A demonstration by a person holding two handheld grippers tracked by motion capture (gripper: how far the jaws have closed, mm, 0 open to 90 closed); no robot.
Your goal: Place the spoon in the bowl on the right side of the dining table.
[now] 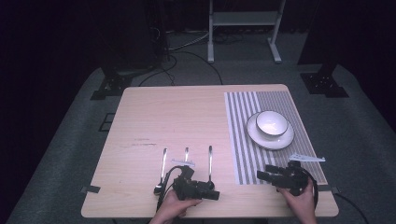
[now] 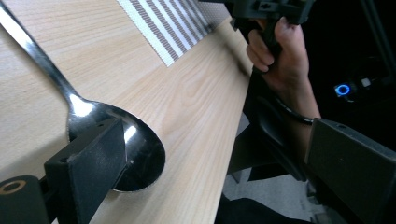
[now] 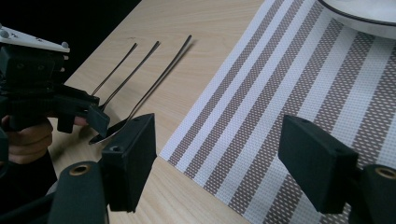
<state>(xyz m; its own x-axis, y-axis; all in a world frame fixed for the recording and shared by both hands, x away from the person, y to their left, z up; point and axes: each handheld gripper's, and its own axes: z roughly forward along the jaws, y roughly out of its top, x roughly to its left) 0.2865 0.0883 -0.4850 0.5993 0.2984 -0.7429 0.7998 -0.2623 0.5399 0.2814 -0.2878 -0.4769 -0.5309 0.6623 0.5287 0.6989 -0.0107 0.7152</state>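
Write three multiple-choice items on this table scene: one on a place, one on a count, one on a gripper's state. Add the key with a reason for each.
1. Where does the bowl stand?
A. on the bare wood
B. on the plate on the striped mat
C. on the floor

2. How many pieces of cutlery lie on the wood left of the mat?
A. one
B. three
C. five

3. How does the right gripper stand?
A. open, holding nothing
B. shut on a spoon
C. shut on the bowl

Key: 1 B, the high view shows the bowl in the plate on the mat. 2 B, three metal handles lie side by side there. 3 A, the right gripper view shows its jaws wide apart over the mat with nothing between them.
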